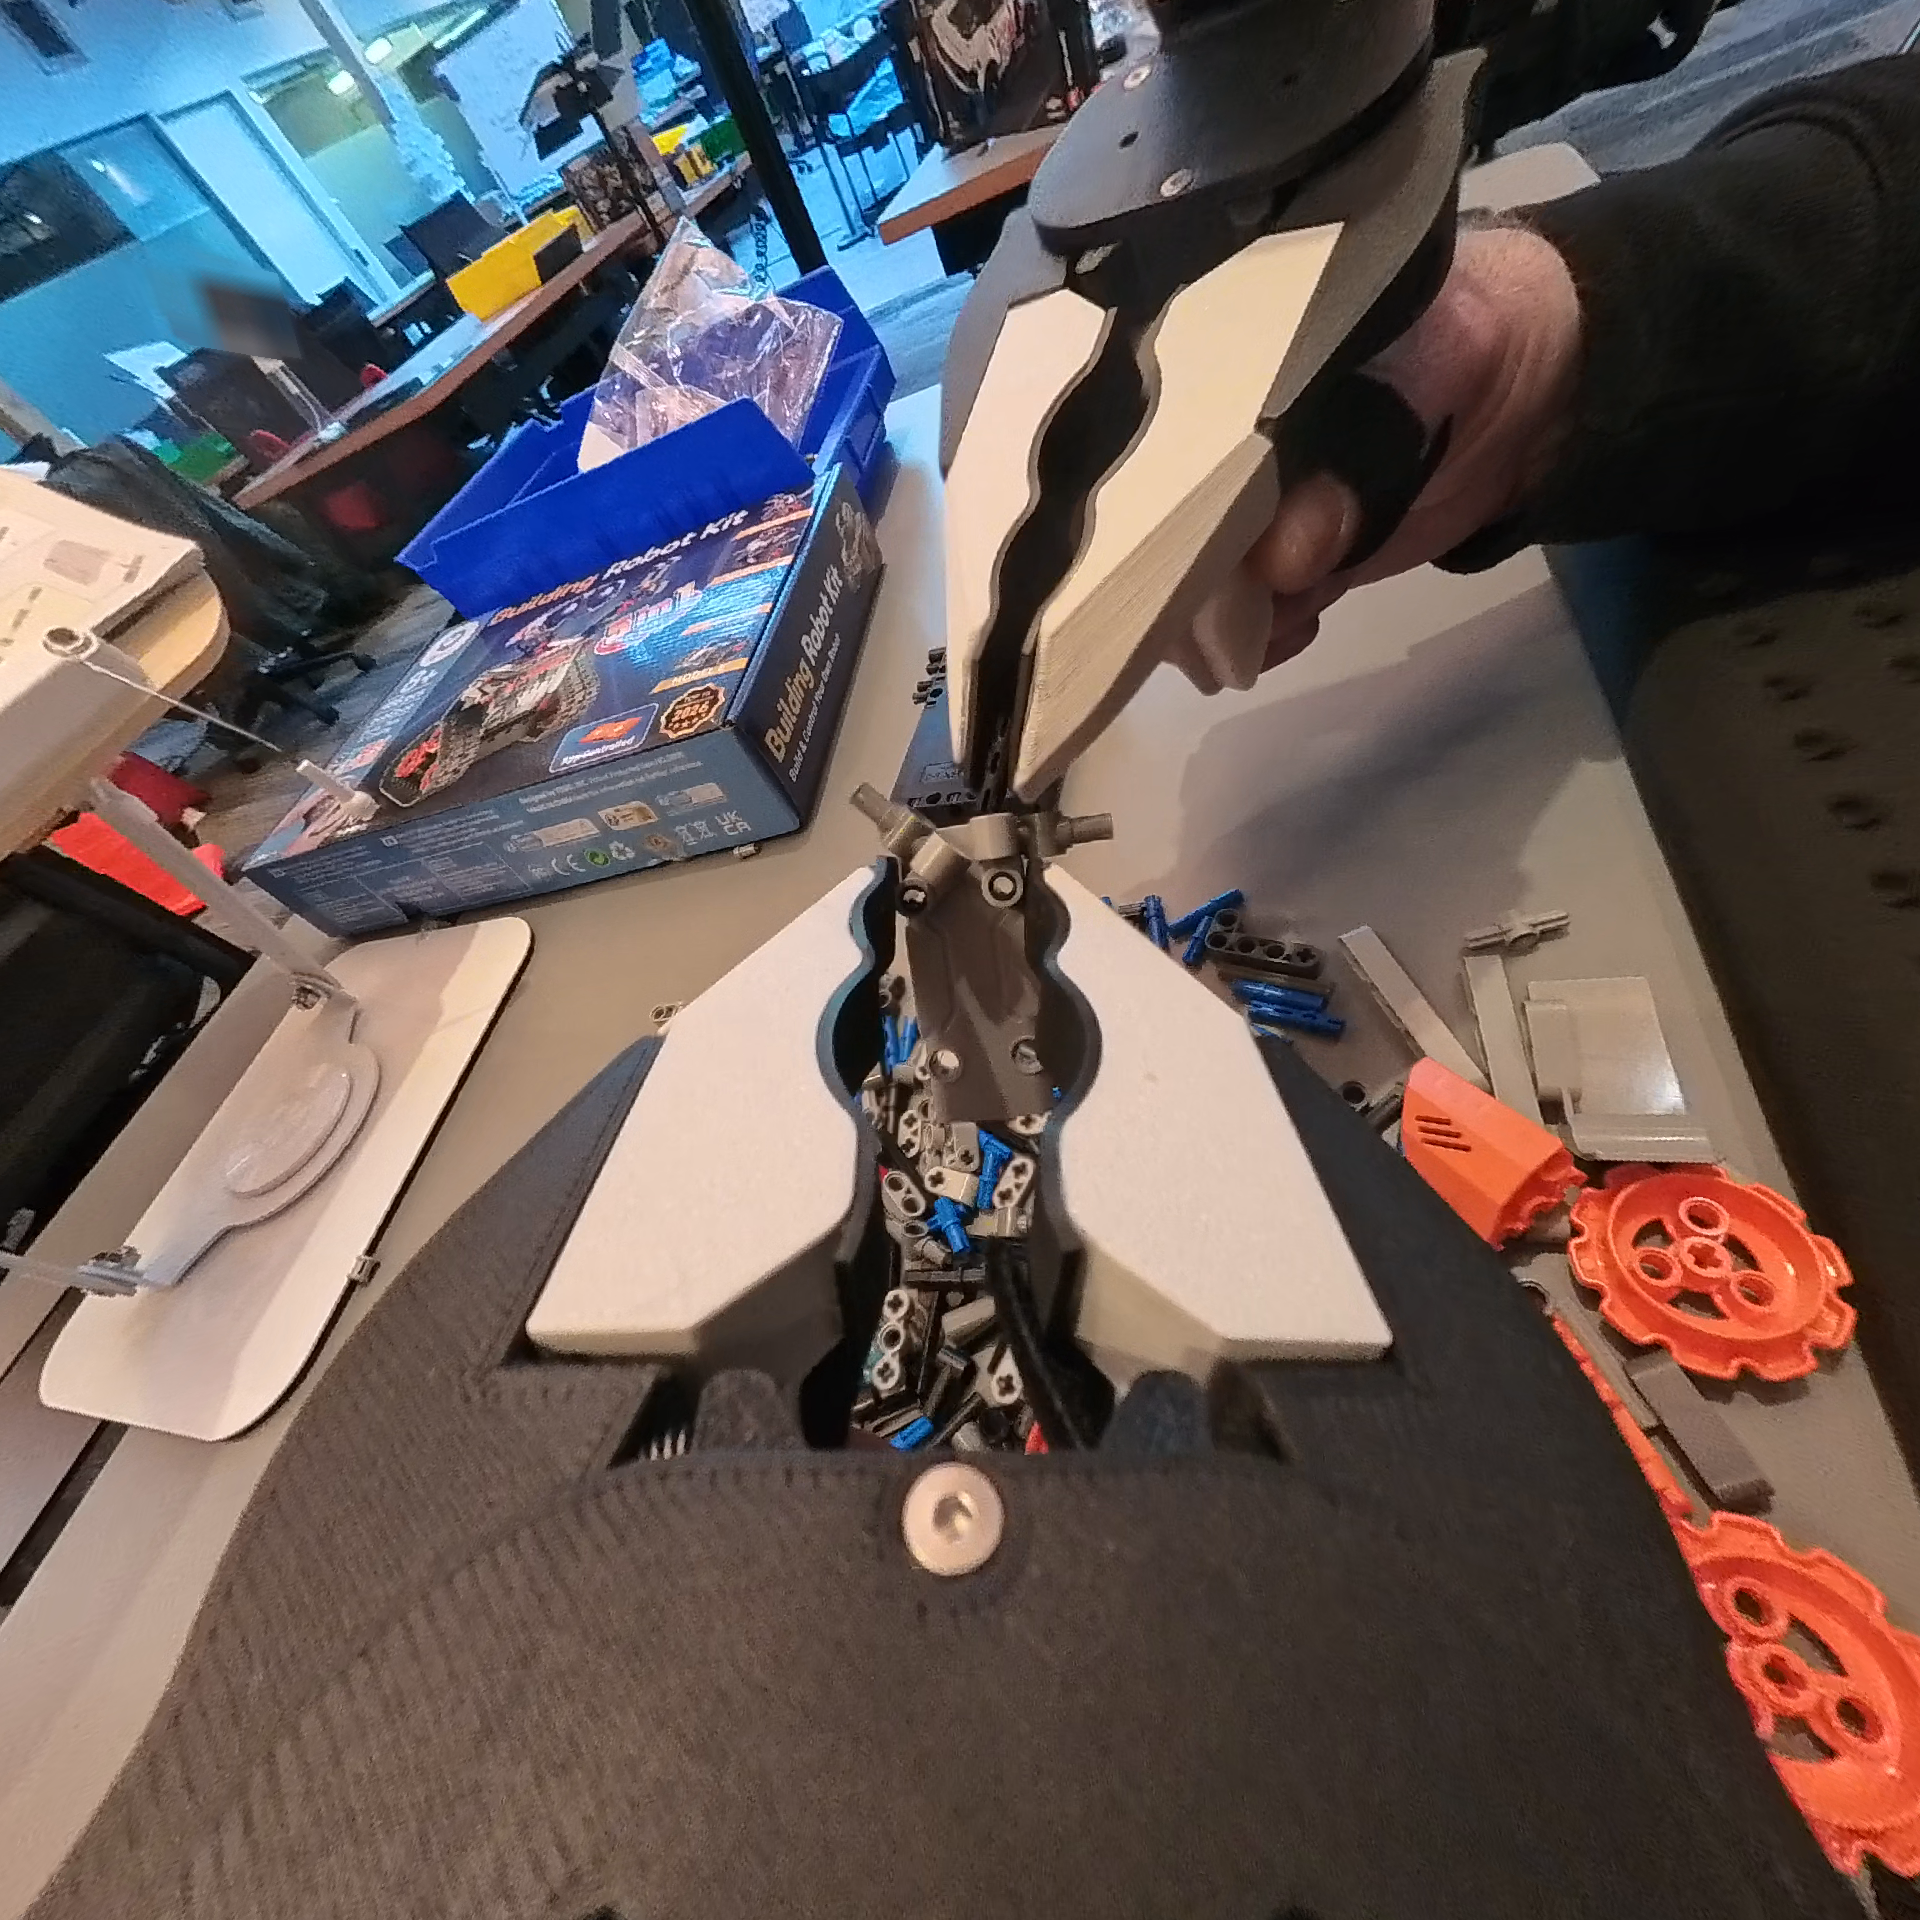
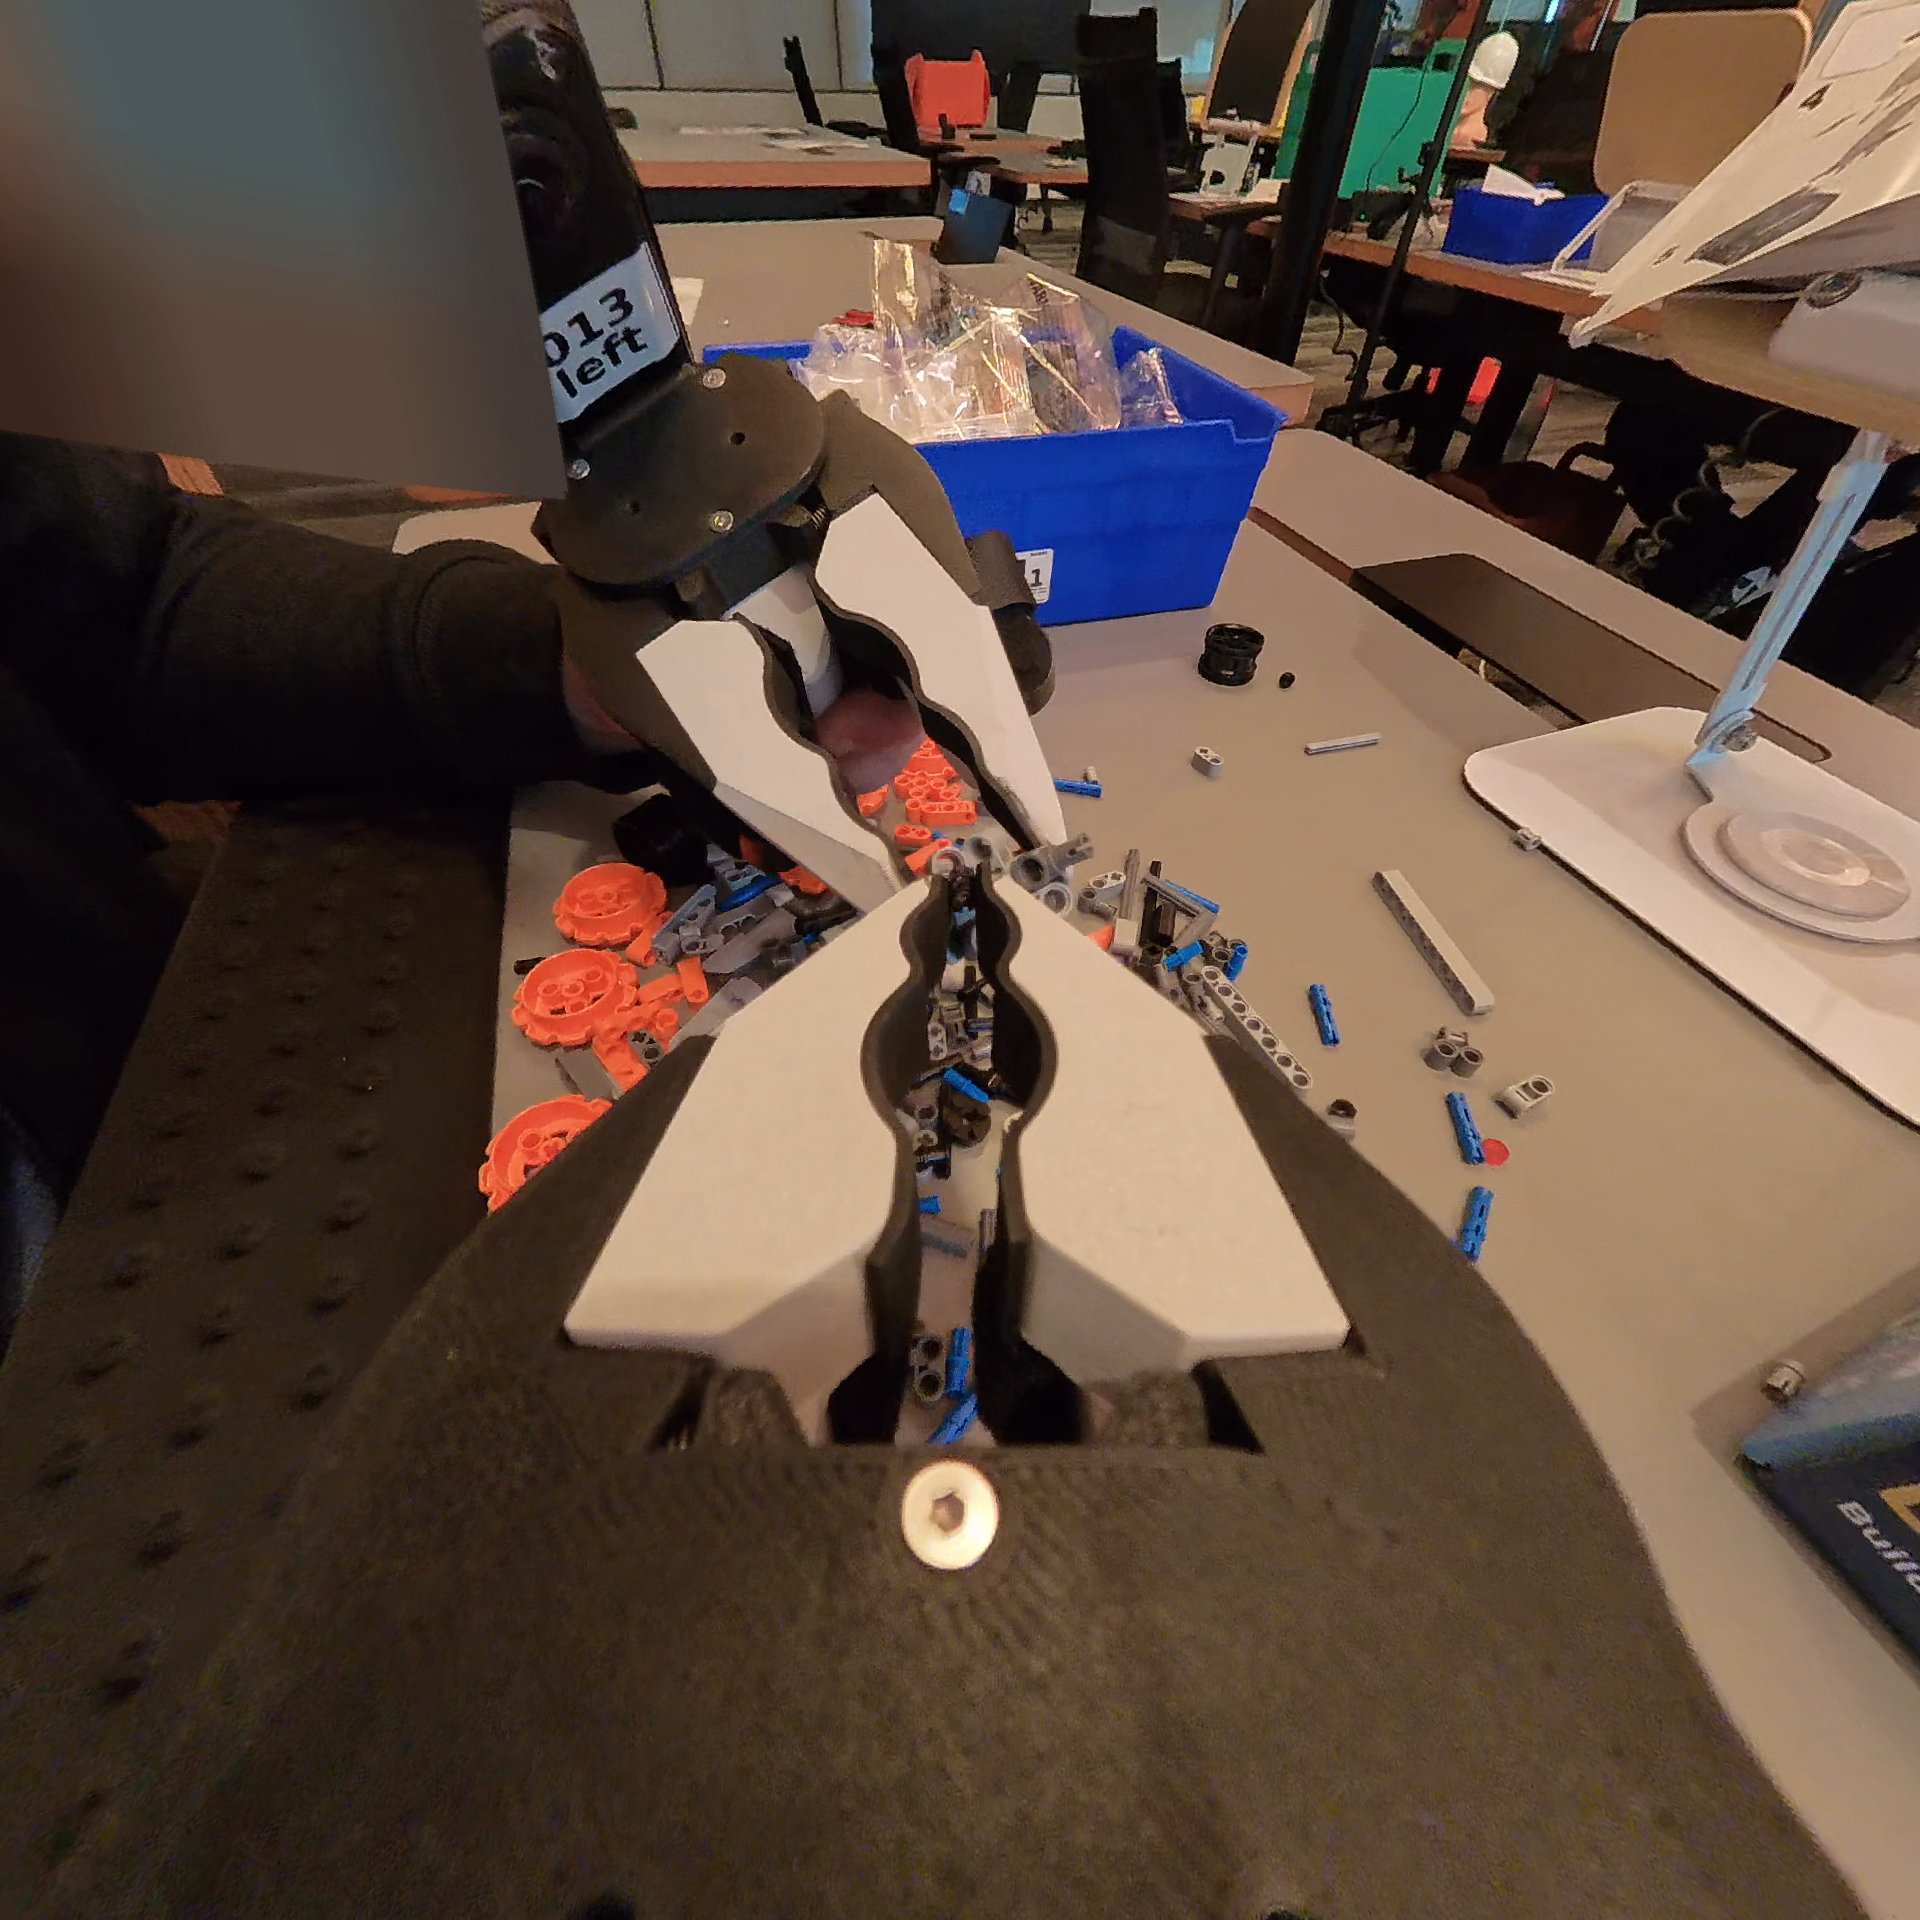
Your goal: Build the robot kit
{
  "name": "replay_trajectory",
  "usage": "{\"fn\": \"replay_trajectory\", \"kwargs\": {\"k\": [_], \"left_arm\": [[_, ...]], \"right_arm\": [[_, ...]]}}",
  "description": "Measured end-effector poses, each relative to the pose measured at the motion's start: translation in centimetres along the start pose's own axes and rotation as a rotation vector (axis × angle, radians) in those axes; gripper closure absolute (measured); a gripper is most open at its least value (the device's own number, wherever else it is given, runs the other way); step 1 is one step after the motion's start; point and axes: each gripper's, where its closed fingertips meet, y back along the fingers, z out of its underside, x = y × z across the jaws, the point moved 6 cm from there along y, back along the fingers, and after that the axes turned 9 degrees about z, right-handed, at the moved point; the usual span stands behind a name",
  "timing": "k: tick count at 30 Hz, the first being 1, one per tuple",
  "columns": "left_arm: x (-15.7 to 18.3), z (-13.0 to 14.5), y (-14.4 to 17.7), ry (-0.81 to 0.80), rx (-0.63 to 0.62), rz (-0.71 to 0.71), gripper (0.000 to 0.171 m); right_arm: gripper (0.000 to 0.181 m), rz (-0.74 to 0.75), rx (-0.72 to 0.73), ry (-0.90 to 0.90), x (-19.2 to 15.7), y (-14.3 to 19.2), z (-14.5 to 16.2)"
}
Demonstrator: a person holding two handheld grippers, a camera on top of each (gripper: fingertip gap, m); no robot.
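My left gripper [image 1: 961, 883] is shut on a grey assembly [image 1: 977, 997] of connectors with pegs sticking out at its top. It holds it above a pile of small grey, black and blue parts [image 1: 945, 1195]. My right gripper [image 1: 995, 795] comes down from above, shut on a small black part [image 1: 935, 769] that meets the top of the grey assembly. In the right wrist view my right gripper [image 2: 961, 894] pinches the thin black part [image 2: 966, 914]. There the left gripper [image 2: 971, 857] reaches in from the upper left, tip to tip with it.
Orange gears [image 1: 1704, 1268] [image 2: 608, 904], blue pins and grey beams [image 2: 1434, 940] lie scattered on the grey table [image 2: 1558, 1299]. A kit box [image 1: 623, 707], a blue bin with plastic bags [image 2: 1112, 488] and a white stand base [image 2: 1714, 831] surround the work spot. A black mat [image 2: 260, 1039] lies beside the pile. My two grippers' fingertips are within a few centimetres of each other.
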Motion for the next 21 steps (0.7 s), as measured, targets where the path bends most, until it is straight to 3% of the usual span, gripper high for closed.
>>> {"fn": "replay_trajectory", "kwargs": {"k": [9, 21], "left_arm": [[0.2, 0.0, -0.1, -0.029, -0.027, -0.010, 0.150], [0.4, 0.7, -0.9, -0.129, -0.195, -0.075, 0.150]], "right_arm": [[0.179, -0.001, -0.013, 0.018, -0.2, 0.0, 0.1], [0.179, 0.035, -0.111, 0.093, -0.1, -0.6, 1.2]]}}
